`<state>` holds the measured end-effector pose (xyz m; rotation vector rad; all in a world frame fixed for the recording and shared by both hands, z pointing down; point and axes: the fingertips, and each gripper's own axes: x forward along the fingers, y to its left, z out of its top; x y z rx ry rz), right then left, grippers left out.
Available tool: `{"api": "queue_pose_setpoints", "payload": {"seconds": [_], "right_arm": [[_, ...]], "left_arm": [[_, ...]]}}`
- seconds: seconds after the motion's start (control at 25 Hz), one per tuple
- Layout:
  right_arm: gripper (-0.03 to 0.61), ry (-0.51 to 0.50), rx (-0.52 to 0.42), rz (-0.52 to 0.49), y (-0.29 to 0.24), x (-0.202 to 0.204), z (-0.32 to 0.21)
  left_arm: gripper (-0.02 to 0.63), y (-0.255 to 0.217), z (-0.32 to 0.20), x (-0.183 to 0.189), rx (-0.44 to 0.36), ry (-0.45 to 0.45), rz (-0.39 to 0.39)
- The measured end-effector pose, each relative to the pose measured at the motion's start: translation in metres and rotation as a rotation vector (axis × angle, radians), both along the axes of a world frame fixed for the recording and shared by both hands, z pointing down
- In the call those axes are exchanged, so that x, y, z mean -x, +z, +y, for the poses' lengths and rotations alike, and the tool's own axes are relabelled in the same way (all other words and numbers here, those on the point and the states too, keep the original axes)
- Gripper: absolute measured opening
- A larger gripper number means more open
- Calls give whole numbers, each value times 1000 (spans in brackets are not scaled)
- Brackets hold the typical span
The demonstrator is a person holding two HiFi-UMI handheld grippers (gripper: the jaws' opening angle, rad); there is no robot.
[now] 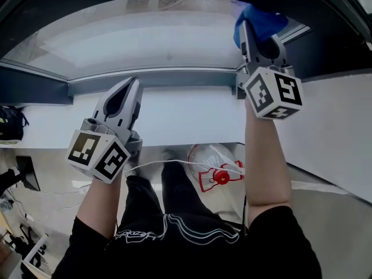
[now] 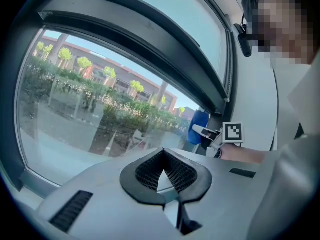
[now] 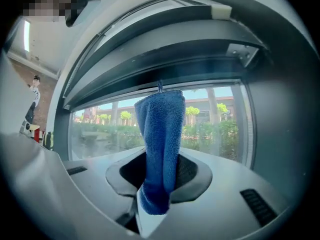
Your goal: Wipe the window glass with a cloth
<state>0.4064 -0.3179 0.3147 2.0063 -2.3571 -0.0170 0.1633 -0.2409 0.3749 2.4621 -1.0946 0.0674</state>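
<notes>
The window glass point(image 1: 157, 39) curves across the top of the head view behind a dark frame. My right gripper point(image 1: 251, 31) is raised at the upper right and is shut on a blue cloth point(image 1: 261, 17), which lies against the glass near the frame's right side. Seen from the right gripper view, the cloth point(image 3: 160, 139) stands up out of the gripper point(image 3: 159, 184) in front of the glass point(image 3: 215, 121). My left gripper point(image 1: 132, 86) is lower, over the white sill, shut with nothing in it. The left gripper view shows that gripper point(image 2: 162, 179), the glass point(image 2: 90, 99) and the cloth point(image 2: 198, 127).
A white sill point(image 1: 186, 112) runs under the dark window frame point(image 1: 35, 89). A white wall point(image 1: 331, 132) rises on the right. Below, on the floor, lie a clear plastic bottle with a red cap point(image 1: 214, 166), a white cable point(image 1: 168, 164) and a dark bag point(image 1: 9, 124).
</notes>
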Motion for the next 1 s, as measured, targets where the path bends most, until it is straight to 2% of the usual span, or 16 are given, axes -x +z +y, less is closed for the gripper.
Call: {"api": "queue_pose_setpoints", "payload": {"seconds": [0.32, 0.56, 0.76, 1.0], "right_arm": [[94, 231, -45, -18, -11, -84, 15], [94, 270, -52, 5, -10, -86, 15], [94, 256, -80, 28, -12, -58, 24], [94, 155, -57, -16, 10, 33, 30]], "left_arm": [[3, 13, 11, -15, 21, 21, -6], [3, 13, 15, -5, 22, 8, 7], [3, 12, 19, 20, 16, -13, 10], [3, 10, 22, 69, 7, -48, 14]]}}
